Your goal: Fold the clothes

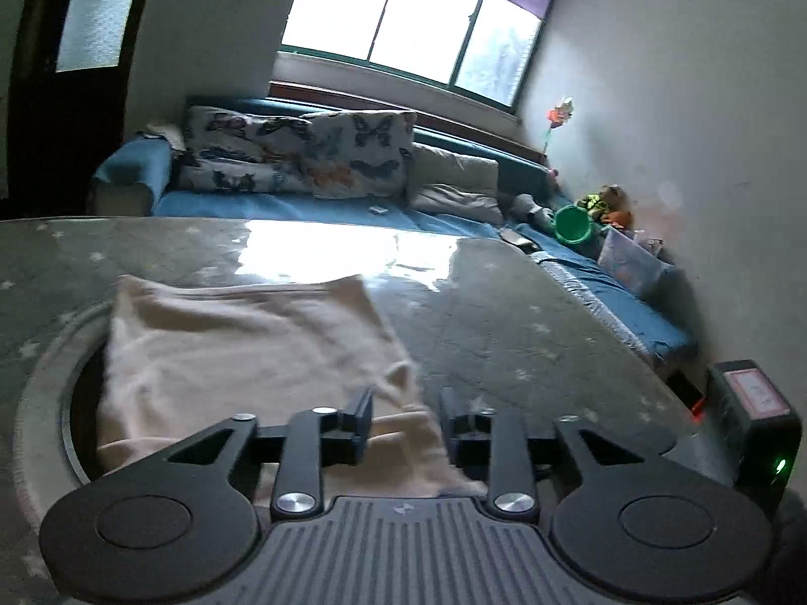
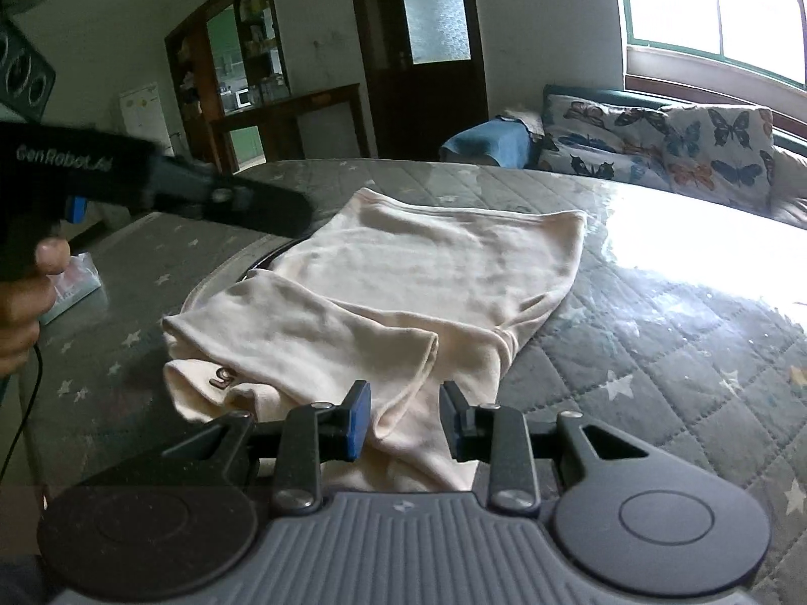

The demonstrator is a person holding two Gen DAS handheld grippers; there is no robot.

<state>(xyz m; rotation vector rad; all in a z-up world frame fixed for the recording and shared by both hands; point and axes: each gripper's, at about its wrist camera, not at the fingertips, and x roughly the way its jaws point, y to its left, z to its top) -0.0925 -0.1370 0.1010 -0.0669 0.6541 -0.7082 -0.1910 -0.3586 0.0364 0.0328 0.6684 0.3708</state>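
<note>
Quilted grey table cover (image 2: 630, 333) is carrying the cream garment (image 2: 403, 277), lying lengthwise away from both grippers; right gripper (image 2: 405, 416) and left gripper (image 1: 406, 421) are straddling its near edge, fingers parted.

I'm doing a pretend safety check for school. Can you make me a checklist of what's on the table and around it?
Surface: grey quilted star-print cover, window glare on the far side.
Job's things: cream garment, partly folded, one flap laid over the near half.
Clutter: small packet at the left edge.
Grippers: right claw open, cloth lying between its fingers; left claw open over the garment's near edge.
Cables: thin black cable hanging under the hand.
Surroundings: blue sofa, butterfly cushions, window, dark door.
</note>
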